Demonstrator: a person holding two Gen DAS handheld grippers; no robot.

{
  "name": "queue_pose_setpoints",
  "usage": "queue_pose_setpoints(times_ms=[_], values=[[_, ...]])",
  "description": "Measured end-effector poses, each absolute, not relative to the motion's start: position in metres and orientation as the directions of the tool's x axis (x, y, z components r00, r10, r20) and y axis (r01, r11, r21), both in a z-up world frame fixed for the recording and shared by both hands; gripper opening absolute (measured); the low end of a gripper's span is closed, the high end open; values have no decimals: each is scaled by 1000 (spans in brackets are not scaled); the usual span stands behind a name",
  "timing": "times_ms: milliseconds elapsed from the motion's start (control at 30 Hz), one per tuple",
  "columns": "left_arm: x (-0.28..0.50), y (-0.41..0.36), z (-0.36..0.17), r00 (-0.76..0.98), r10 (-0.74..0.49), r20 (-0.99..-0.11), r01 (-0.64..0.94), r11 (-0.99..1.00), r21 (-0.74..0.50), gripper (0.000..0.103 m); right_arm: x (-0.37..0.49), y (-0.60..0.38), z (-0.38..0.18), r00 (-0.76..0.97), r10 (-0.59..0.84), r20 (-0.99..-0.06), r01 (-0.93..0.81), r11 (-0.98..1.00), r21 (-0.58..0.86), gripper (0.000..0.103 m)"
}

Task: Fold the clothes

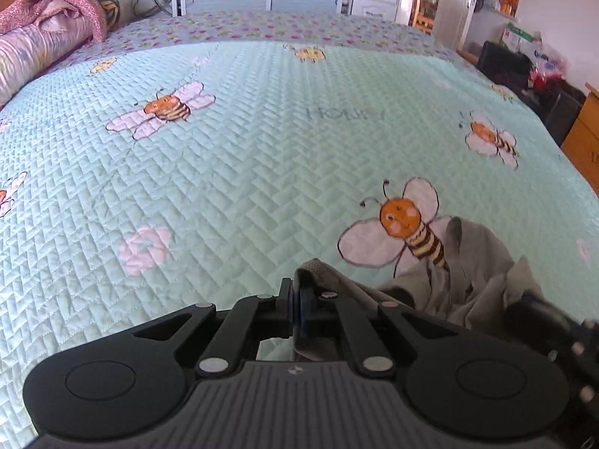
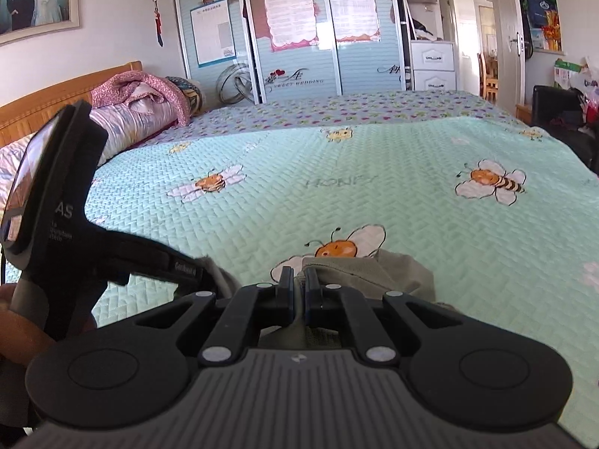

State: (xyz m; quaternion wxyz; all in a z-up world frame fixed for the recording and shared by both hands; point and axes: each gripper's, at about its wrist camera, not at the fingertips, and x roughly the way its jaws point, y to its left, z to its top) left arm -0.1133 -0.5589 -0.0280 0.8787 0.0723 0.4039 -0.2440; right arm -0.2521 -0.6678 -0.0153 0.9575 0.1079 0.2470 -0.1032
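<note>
A crumpled grey-olive garment (image 1: 468, 280) lies on the near part of a mint green bee-print quilt (image 1: 243, 149). My left gripper (image 1: 296, 292) is shut on an edge of this garment, with cloth poking up between its pads. The rest of the cloth bunches to the right, where part of the other gripper shows. In the right wrist view the same garment (image 2: 385, 273) sits just ahead, and my right gripper (image 2: 298, 280) is shut on a fold of it. The left gripper's body (image 2: 56, 187) stands at the left of that view, held by a hand (image 2: 18, 321).
The bed runs far ahead, with rolled bedding and a pink blanket (image 2: 142, 101) by the wooden headboard (image 2: 45, 104) at the left. Sliding wardrobe doors (image 2: 292, 37) stand behind the bed. A wooden cabinet (image 1: 584, 138) and dark clutter flank the right edge.
</note>
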Motion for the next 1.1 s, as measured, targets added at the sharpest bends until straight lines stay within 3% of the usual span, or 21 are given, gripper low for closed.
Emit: queue_pose_setpoints(times_ms=[233,567,633,767,833,867,933,1100], values=[[-101,-564,-23,644,-345,-682,440,897,-38,2,-244,-670,-14,865,-133,-485,246,953,177,6],[-91,-563,-9,688,-328,-648,403,915,-35,2,-236,-681,11,908,-162,-387,250,950,189,6],[-91,-563,-8,690,-326,-646,401,915,-33,2,-237,-683,9,903,-155,-400,246,951,186,7],[-92,-562,-5,695,-326,-640,402,915,-30,2,-236,-692,-4,842,-140,-522,285,935,209,11],[-92,-562,-4,700,-325,-636,402,915,-25,2,-241,-697,-8,819,-141,-557,320,917,239,28],[-92,-562,-3,701,-325,-635,402,915,-25,2,-249,-698,-6,824,-147,-547,333,907,258,34],[-90,-562,-2,700,-326,-635,402,915,-26,2,-265,-699,1,842,-157,-516,339,898,280,56],[-91,-562,0,702,-329,-632,403,915,-28,2,-269,-695,3,840,-155,-520,321,914,247,69]])
